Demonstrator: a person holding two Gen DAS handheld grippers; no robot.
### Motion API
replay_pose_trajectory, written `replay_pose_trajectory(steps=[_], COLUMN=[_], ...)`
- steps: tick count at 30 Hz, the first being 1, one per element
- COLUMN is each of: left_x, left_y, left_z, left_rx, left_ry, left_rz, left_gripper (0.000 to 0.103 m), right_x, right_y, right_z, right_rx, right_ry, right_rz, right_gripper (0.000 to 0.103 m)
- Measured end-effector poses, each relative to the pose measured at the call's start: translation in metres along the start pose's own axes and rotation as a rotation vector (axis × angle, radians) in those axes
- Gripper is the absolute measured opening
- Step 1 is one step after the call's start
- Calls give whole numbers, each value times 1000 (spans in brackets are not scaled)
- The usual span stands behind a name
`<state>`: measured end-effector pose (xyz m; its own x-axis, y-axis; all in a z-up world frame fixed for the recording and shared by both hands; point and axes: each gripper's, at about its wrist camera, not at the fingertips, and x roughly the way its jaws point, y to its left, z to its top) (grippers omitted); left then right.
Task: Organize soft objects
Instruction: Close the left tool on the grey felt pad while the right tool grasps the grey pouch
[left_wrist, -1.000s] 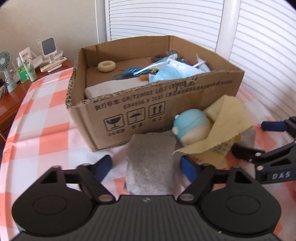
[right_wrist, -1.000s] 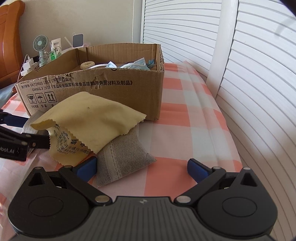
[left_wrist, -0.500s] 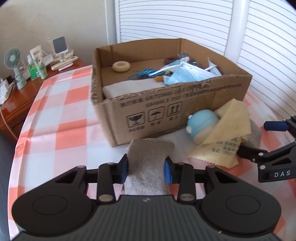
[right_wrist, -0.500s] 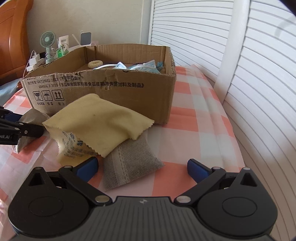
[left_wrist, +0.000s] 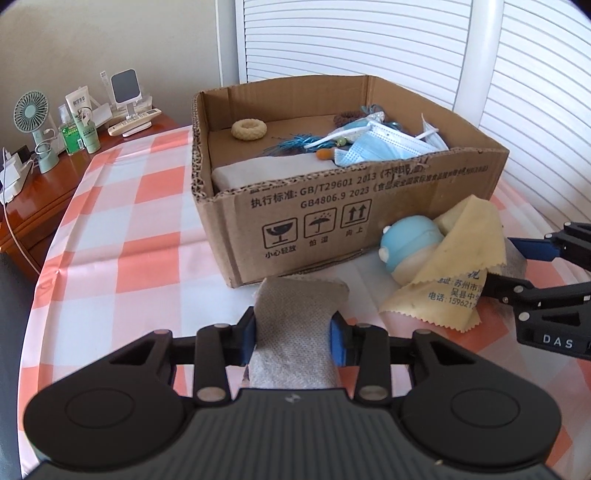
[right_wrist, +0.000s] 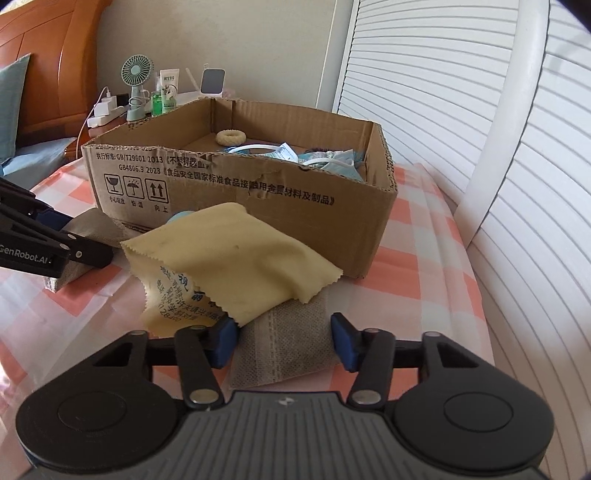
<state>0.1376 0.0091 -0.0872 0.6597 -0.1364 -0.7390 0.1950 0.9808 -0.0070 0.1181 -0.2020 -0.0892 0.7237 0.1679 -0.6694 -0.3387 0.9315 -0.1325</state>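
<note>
Grey pouch (left_wrist: 295, 325) clenched in left tongs (left_wrist: 293, 338); right tongs (right_wrist: 284, 341) closing round second pouch (right_wrist: 284, 343), pads apart

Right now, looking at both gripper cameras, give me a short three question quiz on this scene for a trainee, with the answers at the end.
1. True or false: the left gripper grips a grey pouch.
2. What covers part of the other grey pouch, the one between the right gripper's closing jaws?
A. yellow cloth
B. face mask
C. blue plush toy
3. Fill in: the braided ring lies inside the ____.

Key: 1 true; 2 A; 3 cardboard box.
</note>
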Motion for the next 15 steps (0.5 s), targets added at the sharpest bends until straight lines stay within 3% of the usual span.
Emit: replay_pose_trajectory(steps=[6, 9, 15], left_x=[0, 1, 1], left_y=[0, 1, 2], left_z=[0, 1, 1], left_rx=[-1, -7, -11], left_ry=[-3, -6, -9], left_rz=[0, -1, -5], left_gripper=[40, 40, 39], right_x=[-6, -6, -3], right_y=[-6, -5, -2], right_z=[-2, -3, -1], right_rx=[53, 37, 33], right_ry=[47, 44, 42], right_rz=[-45, -49, -43], right_gripper=[54, 58, 56])
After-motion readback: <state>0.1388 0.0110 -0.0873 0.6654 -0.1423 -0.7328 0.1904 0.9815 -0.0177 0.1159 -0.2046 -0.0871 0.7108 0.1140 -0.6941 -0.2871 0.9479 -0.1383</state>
